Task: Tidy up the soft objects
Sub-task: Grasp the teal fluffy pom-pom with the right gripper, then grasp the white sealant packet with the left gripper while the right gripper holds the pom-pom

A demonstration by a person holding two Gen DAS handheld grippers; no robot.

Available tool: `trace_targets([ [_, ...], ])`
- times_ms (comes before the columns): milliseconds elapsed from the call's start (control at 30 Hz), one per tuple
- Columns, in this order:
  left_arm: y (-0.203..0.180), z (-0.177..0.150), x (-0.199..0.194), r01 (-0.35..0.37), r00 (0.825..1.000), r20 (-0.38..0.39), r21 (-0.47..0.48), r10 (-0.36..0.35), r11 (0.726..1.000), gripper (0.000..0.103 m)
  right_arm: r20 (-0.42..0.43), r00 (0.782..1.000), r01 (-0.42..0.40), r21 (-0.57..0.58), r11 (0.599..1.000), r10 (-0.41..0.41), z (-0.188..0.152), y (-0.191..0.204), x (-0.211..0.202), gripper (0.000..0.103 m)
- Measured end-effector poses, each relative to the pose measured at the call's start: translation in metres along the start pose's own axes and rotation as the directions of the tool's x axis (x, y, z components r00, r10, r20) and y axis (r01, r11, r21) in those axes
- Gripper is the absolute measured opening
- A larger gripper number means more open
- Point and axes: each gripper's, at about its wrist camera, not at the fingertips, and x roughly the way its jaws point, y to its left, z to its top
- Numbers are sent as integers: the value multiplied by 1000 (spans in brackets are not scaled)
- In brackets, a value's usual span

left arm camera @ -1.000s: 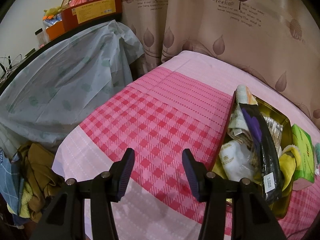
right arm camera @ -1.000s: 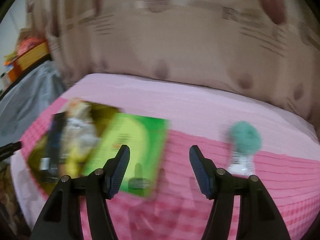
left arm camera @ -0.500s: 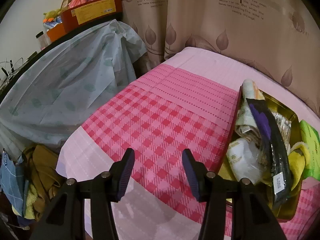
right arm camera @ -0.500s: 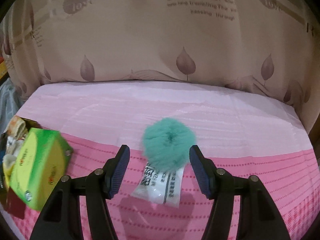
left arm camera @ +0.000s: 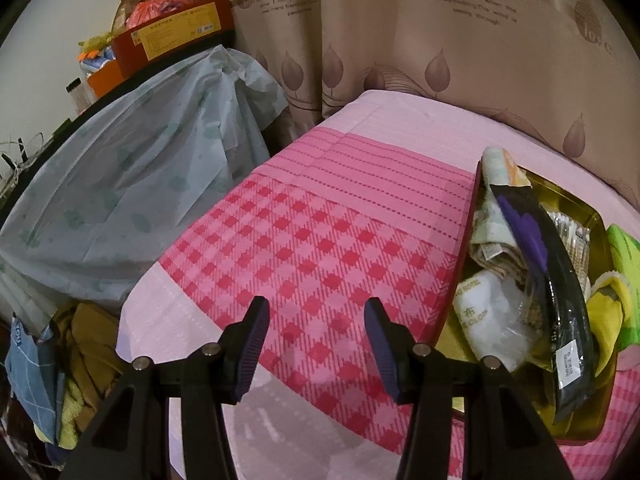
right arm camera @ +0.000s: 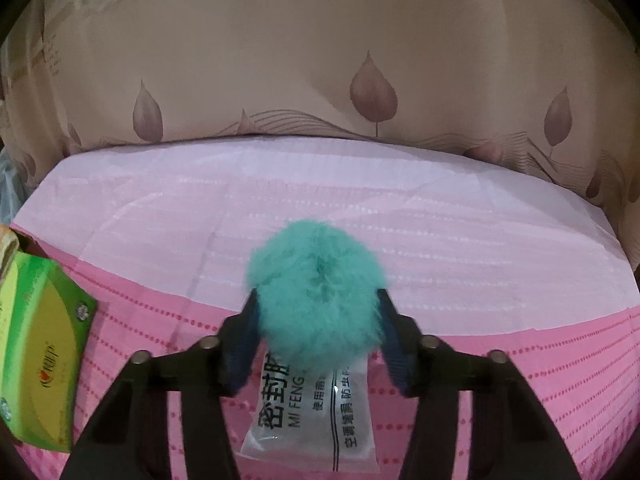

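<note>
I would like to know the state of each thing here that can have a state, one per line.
Right hand-held gripper: jaws have just been closing, pads against the teal pompom.
Teal pompom: between the pads, resting on a clear packet.
Clear packet: flat on the bed.
Left hand-held gripper: open, holding nothing.
Tray: filled with soft items.
Green box: tilted.

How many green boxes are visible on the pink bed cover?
1. The green box stands at the left edge of the right wrist view, beside the gold tray. Others may be hidden.
</note>
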Motion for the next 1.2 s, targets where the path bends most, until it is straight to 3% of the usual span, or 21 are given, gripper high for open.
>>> trace_targets([
  [133, -3, -1, 3, -21, 1000, -6, 18, 21, 1000, 50, 31, 999, -8, 0, 1000, 8, -2, -1, -2, 32],
  [233, -4, -1, 5, -23, 1000, -11, 22, 23, 999, 50, 46, 999, -25, 9, 1000, 25, -4, -3, -6, 30],
  [567, -5, -2, -3, -20, 1000, 22, 24, 19, 1000, 50, 93, 995, -34, 65, 997, 28, -17, -21, -33, 28],
  [800, -26, -4, -34, -42, 992, 126, 98, 30, 994, 50, 63, 997, 31, 87, 996, -37, -44, -51, -52, 28],
  [933, -54, 0, -61, 55, 987, 144, 149, -77, 987, 50, 44, 995, 82, 111, 990, -87, -60, -78, -62, 28],
  [1067, -100, 4, -89, 143, 971, 153, 243, -184, 959, 53, 22, 992, 122, 116, 986, -125, -76, -99, -72, 28],
  [1167, -146, 3, -108, 207, 951, 149, 341, -270, 917, 57, 3, 990, 138, 129, 982, -139, -89, -114, -79, 28],
  [1200, -167, 2, -115, 251, 939, 128, 376, -319, 892, 57, -3, 990, 137, 136, 981, -138, -92, -119, -79, 28],
])
